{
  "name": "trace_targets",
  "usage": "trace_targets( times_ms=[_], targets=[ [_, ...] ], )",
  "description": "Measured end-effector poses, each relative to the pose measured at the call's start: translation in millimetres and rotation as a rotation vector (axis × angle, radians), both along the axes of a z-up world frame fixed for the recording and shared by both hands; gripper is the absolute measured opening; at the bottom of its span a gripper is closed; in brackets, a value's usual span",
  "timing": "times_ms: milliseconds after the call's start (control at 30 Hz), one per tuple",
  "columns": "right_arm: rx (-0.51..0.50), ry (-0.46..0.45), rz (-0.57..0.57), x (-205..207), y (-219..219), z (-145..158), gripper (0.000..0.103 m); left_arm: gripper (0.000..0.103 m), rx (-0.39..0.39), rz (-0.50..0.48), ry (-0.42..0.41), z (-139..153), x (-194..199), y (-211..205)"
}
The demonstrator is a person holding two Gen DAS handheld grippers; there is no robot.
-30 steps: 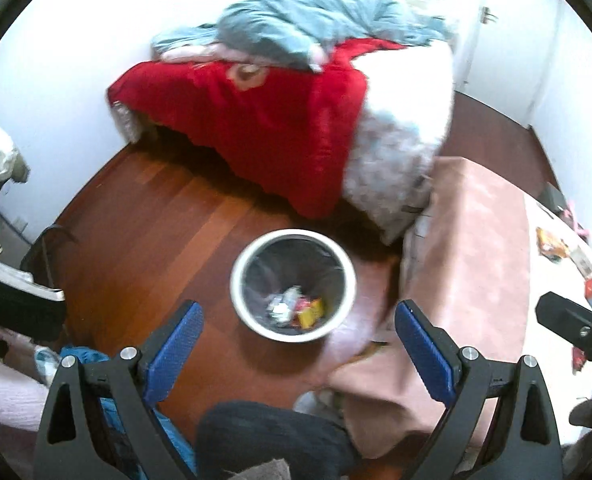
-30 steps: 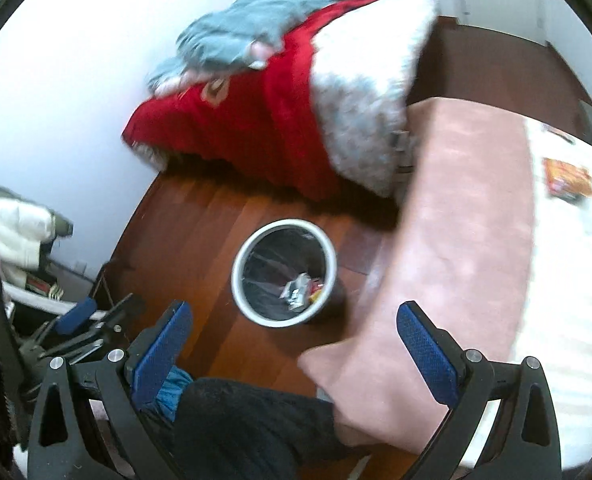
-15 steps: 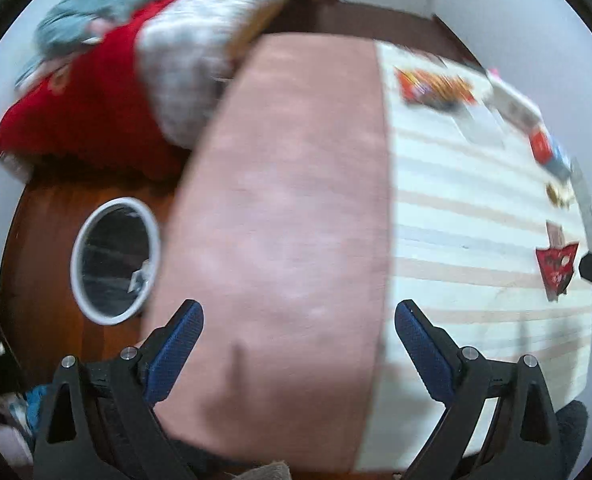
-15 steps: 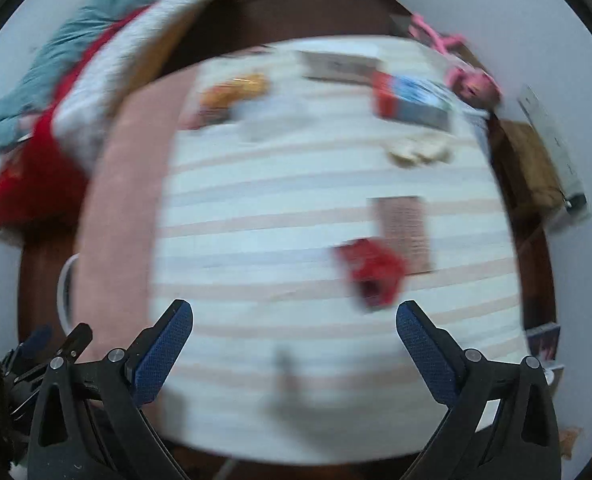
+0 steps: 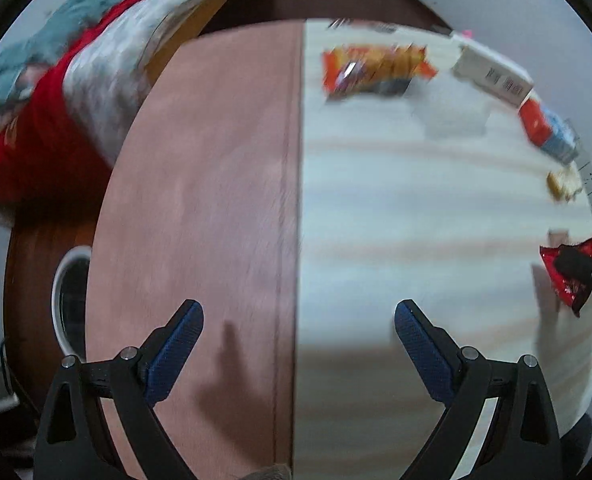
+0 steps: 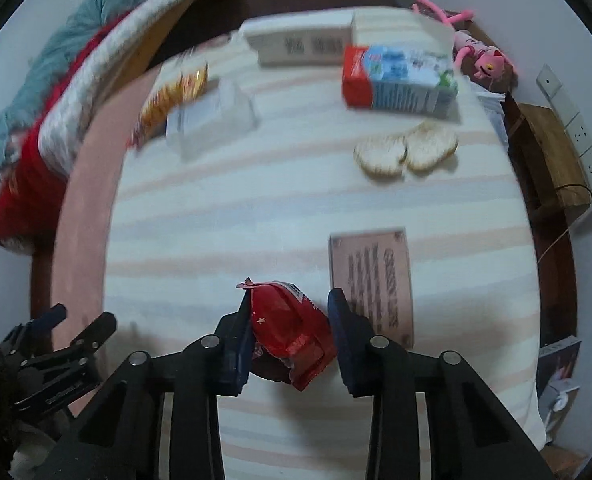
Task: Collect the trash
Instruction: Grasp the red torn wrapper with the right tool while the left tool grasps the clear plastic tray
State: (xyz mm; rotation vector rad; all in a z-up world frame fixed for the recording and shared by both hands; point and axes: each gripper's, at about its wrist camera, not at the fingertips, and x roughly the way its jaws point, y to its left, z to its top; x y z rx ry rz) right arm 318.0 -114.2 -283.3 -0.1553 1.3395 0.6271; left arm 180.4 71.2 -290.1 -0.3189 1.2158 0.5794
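Observation:
A red snack wrapper (image 6: 292, 332) lies on the striped bed cover (image 6: 256, 208), and it also shows in the left wrist view (image 5: 571, 276). My right gripper (image 6: 290, 306) has its blue pads on both sides of the wrapper, closed onto it. My left gripper (image 5: 296, 316) is wide open and empty above the pink blanket (image 5: 200, 200). A white-rimmed trash bin (image 5: 66, 300) stands on the floor at the left, half hidden by the blanket. More litter lies further up: an orange snack bag (image 5: 375, 68), a clear plastic tray (image 6: 212, 116), two round crackers (image 6: 405, 150) and a red and blue carton (image 6: 399, 80).
A white box (image 6: 299, 46) and a pinkish card (image 6: 371, 280) lie on the cover. A pink plush toy (image 6: 479, 56) sits at the far right by wall sockets (image 6: 583, 140). A second bed with a red blanket (image 5: 28, 136) stands at the left.
Both grippers swung from the bin on the floor to the striped bed. My right gripper came down on the red wrapper and its jaws narrowed around it. The left gripper stayed open.

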Motion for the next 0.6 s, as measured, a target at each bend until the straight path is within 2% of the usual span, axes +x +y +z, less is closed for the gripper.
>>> trace_targets(
  times_ms=[100, 200, 267, 400, 467, 600],
  targets=[
    [0.019, 0.007, -0.061, 21.9, -3.1, 10.4, 0.034, 0.098, 0.053, -0.121, -0.034, 19.1, 38.5, -0.4],
    [0.029, 0.034, -0.122, 50.9, -5.3, 16.0, 0.034, 0.097, 0.039, -0.303, -0.063, 30.2, 91.5, -3.8],
    [0.019, 0.053, -0.145, 67.1, -6.0, 16.2, 0.034, 0.097, 0.016, -0.417, -0.050, 28.5, 120.5, -8.6],
    [-0.003, 0.095, -0.177, 92.1, -6.5, 10.5, 0.034, 0.094, 0.046, -0.625, 0.016, 15.8, 164.3, -25.0],
    [-0.014, 0.108, -0.186, 99.0, -8.1, 6.4, 0.034, 0.094, 0.016, -0.670, 0.058, 5.3, 179.5, -26.5],
    [-0.031, 0.131, -0.196, 105.2, -11.1, -3.1, 0.034, 0.076, 0.003, -0.714, 0.098, -7.0, 192.7, -31.0]
  ],
)
